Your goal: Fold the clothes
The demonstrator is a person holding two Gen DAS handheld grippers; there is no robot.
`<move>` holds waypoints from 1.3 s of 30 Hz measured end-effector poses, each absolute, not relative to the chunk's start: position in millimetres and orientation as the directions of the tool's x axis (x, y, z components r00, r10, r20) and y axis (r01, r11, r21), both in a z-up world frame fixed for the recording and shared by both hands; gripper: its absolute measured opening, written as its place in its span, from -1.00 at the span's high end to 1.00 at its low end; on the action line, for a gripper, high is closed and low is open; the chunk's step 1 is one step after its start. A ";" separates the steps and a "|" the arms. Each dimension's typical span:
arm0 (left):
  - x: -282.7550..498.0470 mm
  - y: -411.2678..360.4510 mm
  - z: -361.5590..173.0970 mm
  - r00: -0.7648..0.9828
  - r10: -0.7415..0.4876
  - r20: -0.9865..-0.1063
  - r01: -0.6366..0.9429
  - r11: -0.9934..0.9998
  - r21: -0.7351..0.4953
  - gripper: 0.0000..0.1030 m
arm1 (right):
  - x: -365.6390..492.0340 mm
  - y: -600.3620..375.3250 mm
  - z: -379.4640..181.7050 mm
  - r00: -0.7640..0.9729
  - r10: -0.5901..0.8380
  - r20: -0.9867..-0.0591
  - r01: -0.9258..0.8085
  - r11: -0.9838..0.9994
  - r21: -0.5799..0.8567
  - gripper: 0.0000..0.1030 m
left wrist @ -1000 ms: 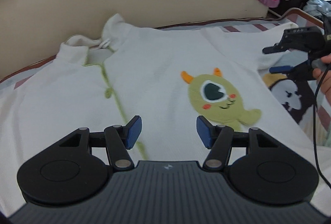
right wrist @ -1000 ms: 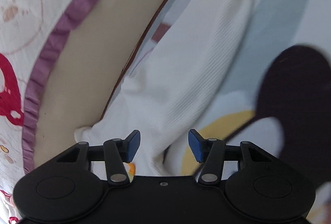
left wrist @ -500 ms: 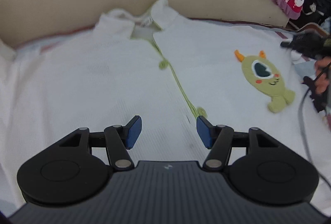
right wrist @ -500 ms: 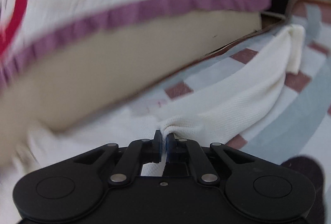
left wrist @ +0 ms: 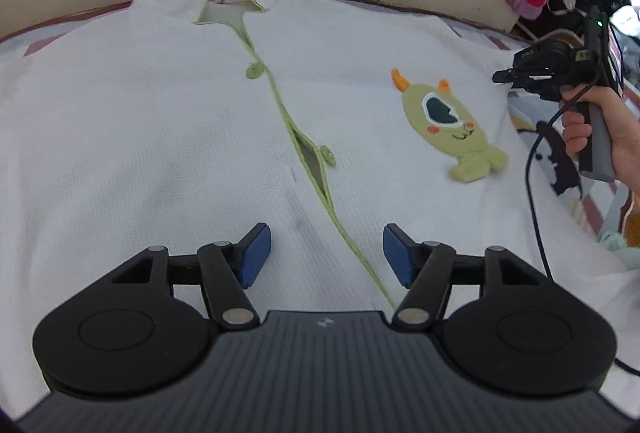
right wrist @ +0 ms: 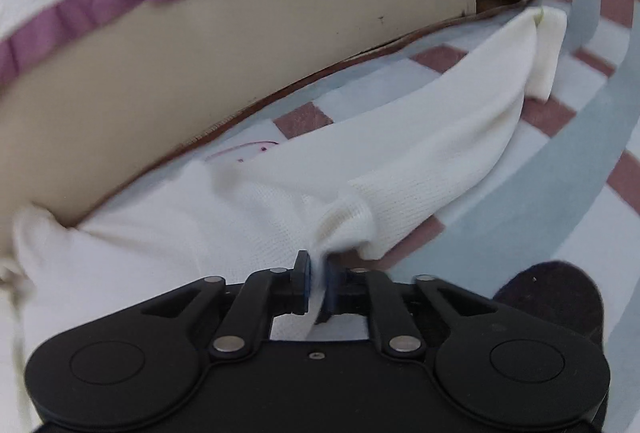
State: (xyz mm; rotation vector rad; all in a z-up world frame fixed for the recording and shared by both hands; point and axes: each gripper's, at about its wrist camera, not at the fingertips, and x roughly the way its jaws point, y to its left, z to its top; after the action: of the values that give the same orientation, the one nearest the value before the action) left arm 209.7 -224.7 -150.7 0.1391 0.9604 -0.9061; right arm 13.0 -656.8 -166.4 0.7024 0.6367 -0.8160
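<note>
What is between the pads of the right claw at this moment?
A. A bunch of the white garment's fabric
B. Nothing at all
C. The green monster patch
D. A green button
A: in the right wrist view the right claw has a pinched fold of the white garment between its blue pads.

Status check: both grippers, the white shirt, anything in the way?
Left gripper open above white button-front shirt with green monster patch. Right gripper has eased wider, shirt's sleeve bunched between fingers. Nothing blocking on the striped sheet.
</note>
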 end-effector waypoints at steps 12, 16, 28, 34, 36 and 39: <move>175.2 -174.3 -103.6 0.329 -0.567 -0.756 0.670 0.704 -0.237 -0.19 | -61.8 -618.6 -87.3 0.702 0.122 -0.702 0.472 0.658 0.587 0.02; 131.5 -178.6 -83.7 0.257 -0.610 -0.750 0.754 0.612 -0.240 -0.16 | -98.0 -599.2 -91.0 0.620 0.233 -0.749 0.459 0.666 0.587 0.01; 12.0 -213.5 -98.3 0.005 -0.599 -0.801 0.939 0.278 -0.202 -0.20 | -213.0 -553.0 -119.2 0.572 0.283 -0.770 0.523 0.597 0.608 0.00; 21.1 -214.2 -116.5 -0.061 -0.594 -0.802 0.908 0.301 -0.292 0.04 | -222.6 -534.8 -136.2 0.540 0.323 -0.777 0.484 0.637 0.601 0.00; 18.5 -213.1 -116.1 -0.054 -0.597 -0.800 0.910 0.301 -0.286 0.67 | -224.0 -528.0 -142.1 0.564 0.335 -0.755 0.435 0.657 0.616 0.26; 16.8 -204.1 -103.8 -0.038 -0.609 -0.792 0.903 0.319 -0.288 0.81 | -232.3 -522.0 -129.6 0.617 0.343 -0.708 0.361 0.677 0.642 0.88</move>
State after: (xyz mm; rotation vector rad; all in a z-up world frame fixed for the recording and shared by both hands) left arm 16.8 -204.1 -103.8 0.3658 1.0181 -1.2611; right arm -232.3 -522.0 -129.6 0.8610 0.9368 -0.0118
